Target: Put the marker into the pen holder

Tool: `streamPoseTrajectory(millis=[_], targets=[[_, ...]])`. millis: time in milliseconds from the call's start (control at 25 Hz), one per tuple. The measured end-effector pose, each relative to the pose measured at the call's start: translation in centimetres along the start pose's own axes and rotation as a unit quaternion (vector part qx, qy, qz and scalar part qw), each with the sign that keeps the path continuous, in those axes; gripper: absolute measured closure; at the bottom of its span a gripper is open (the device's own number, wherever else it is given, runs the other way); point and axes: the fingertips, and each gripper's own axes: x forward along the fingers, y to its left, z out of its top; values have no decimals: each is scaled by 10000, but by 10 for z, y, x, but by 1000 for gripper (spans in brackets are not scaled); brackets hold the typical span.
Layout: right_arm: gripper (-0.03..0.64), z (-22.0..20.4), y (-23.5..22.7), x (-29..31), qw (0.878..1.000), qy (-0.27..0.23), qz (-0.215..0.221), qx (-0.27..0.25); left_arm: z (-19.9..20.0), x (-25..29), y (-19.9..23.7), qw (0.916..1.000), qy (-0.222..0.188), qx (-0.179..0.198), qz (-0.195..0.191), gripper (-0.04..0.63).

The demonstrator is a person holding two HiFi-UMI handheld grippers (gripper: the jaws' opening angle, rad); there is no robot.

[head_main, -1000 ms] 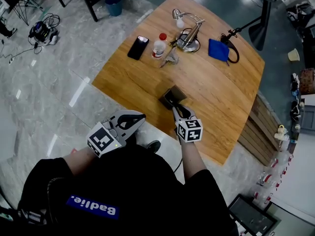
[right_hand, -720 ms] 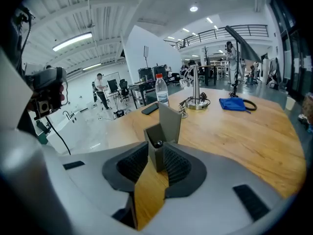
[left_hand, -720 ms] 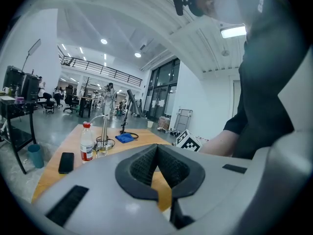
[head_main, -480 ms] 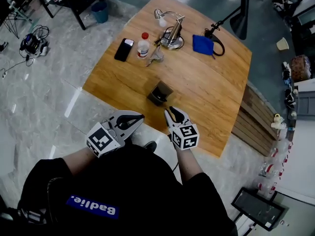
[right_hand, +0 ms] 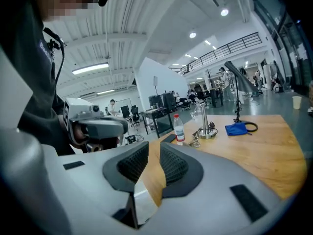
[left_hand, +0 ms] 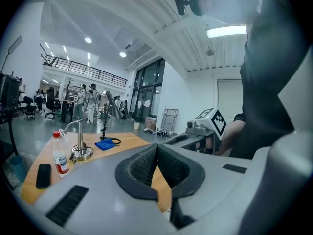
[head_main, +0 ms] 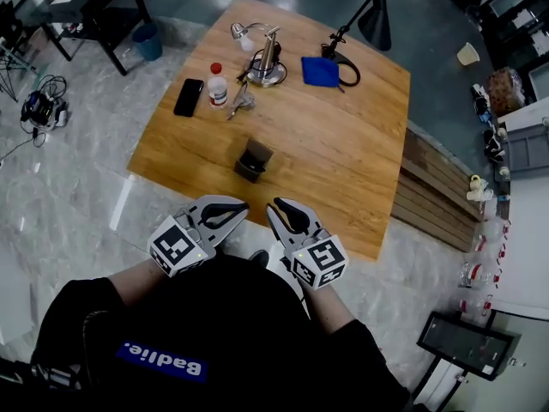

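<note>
1. Left gripper (head_main: 244, 205): the fingers are closed tip to tip and nothing is held between them. It is held off the table (head_main: 343, 161) edge, close to the body, as it was a second ago.
2. Pen holder (head_main: 253, 160): it stands upright on the table, well ahead of both sets of fingertips and roughly on the line between them. A second ago the right fingertips were right at its mouth. That contact zone has now been left.
3. Marker: it cannot be made out in any view. Nothing is seen between either pair of fingers, so it is judged to have been dropped into the pen holder. The holder's inside is too dark and small for this to be confirmed.
4. Right gripper (head_main: 274, 209): it has been pulled back off the table edge and now sits just beside the left gripper. The fingers are set to a narrow gap and are empty. Only table wood is seen through the gap in the right gripper view.
5. Meaning: the placing step is judged finished and a retreat is under way. No grasp remains to be released.
6. Far beyond the fingertips, a phone (head_main: 189, 97), water bottle (head_main: 218, 85), desk lamp (head_main: 262, 58) and blue cloth (head_main: 320, 71) are left untouched.
</note>
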Motion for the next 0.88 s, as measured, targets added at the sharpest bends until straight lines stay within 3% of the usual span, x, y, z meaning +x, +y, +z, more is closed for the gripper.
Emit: streamPoseTrajectory(millis=[320, 560, 880], targets=[[552, 30, 31, -36, 9983, -477, 321, -116, 5, 19, -27, 9992, -25, 268, -287, 586], [608, 26, 37, -47, 9974, -520, 427, -244, 5, 25, -40, 9988, -22, 339, -352, 586], [611, 20, 36, -52, 9971, -494, 457, -348, 4, 26, -45, 9990, -18, 372, -253, 586]])
